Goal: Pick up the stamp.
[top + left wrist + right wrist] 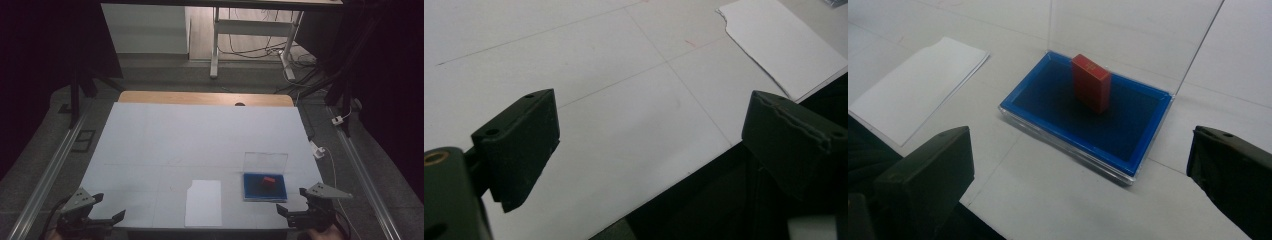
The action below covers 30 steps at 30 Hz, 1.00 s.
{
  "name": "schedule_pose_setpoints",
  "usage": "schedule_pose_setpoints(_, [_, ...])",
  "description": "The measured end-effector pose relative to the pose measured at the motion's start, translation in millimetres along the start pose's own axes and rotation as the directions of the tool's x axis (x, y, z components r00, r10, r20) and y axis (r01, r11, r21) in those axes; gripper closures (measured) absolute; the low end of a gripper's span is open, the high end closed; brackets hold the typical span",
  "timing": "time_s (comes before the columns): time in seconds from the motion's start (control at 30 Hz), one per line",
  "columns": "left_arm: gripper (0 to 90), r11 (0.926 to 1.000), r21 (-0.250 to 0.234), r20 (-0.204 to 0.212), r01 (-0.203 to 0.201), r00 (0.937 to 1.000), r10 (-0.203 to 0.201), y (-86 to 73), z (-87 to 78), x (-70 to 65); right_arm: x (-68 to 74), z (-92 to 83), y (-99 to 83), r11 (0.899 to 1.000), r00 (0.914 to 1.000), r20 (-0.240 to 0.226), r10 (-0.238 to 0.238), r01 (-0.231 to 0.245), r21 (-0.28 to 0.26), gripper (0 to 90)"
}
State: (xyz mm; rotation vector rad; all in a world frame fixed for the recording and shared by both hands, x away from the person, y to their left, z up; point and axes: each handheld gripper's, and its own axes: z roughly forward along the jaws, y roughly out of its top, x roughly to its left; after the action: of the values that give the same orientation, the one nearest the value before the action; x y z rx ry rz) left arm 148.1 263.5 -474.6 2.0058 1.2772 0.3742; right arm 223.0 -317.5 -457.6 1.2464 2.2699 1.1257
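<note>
Standing upright — red block (1091, 82) in blue tray (1023, 112).

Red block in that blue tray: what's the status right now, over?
Left gripper and right gripper open, empty, at near table edge. Red block upright in blue tray, clear lid raised. Path clear; white paper off to the side.

A white-covered table (200, 140) with a bare wooden strip along its far edge is being viewed from above. A shallow blue-lined tray with an upright clear plastic lid (265, 186) is being seen near the right, and a small red block (269, 181) is being carried inside it. A white sheet of paper (203, 202) is lying just left of the tray. The left gripper (107, 212) and right gripper (290, 207) are being held at the near corners, jaws apart, nothing between them.
</note>
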Motion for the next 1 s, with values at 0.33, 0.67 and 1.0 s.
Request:
schedule_pose_setpoints(0.33, [1.9, 0.9976, 0.051, -0.015, -0.045, 0.9988, 0.046, 2.2, 6.4, -5.2, 1.7, 2.0, 0.9, 0.999, 0.9994, -0.024, -0.026, 0.027, 0.023, 0.0])
schedule_pose_setpoints(0.67, [0.3, 0.9997, 0.026, 0.055, 0.004, 0.9985, -0.006, 1.1, 3.5, 3.4, 4.4, 3.8, 2.0, 0.998, 0.9989, -0.012, -0.046, 0.047, 0.045, 0.0])
schedule_pose_setpoints(1.0, [1.4, 0.9997, 0.018, 0.06, -0.018, 0.9981, 0.017, 0.9, 2.8, 1.5, 4.8, 2.6, 3.8, 0.997, 0.9977, -0.016, -0.066, 0.067, 0.047, 0.0])
